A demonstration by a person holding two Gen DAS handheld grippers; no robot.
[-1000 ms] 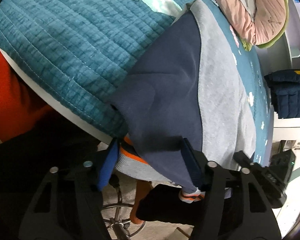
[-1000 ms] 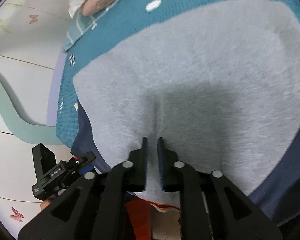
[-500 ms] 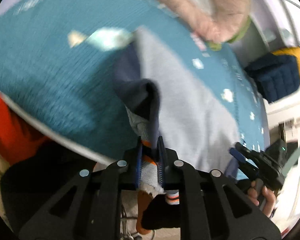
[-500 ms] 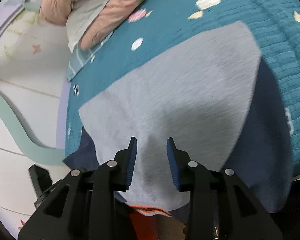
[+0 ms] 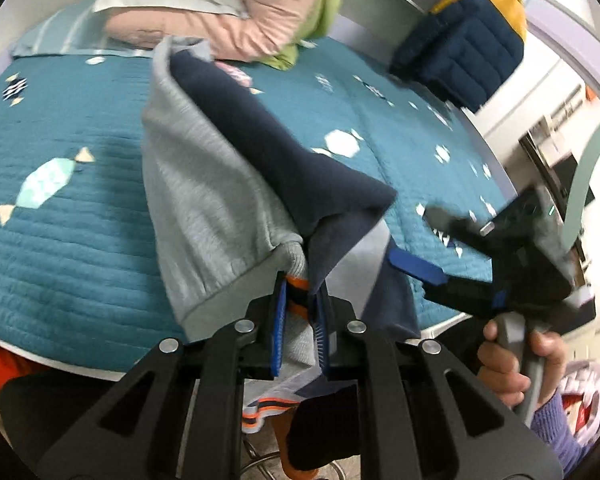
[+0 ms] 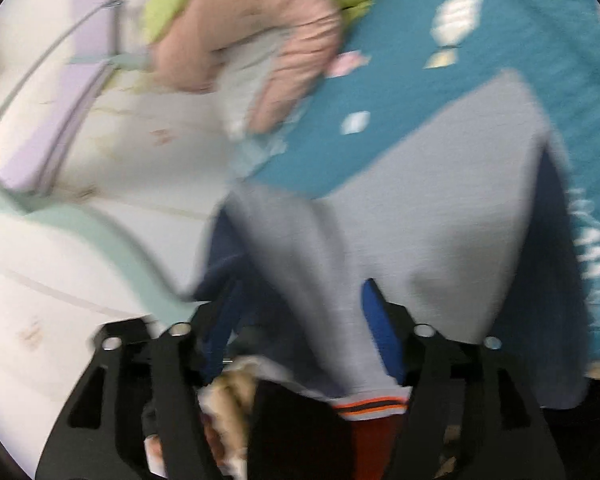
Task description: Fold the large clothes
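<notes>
Left wrist view: lying lengthwise across the quilt [image 5: 60, 240], running from the near bed edge toward the pillows [image 5: 236, 12], a fleecy grey and navy sweatshirt [image 5: 204, 184], its near end lifted and folded over to bare the navy side. Clamping narrowly on the ribbed hem with its orange stripe, the left gripper [image 5: 300, 316], blue pads pressed into the cloth. Hovering to the right above the quilted teal surface, the right gripper [image 5: 432, 240], gripped by a hand [image 5: 516, 364] in a purple sleeve.

Right wrist view, badly blurred: standing wide after just opening, the right gripper [image 6: 300, 320], soft grey cloth seemingly draping between its jaws without being pinched.
</notes>
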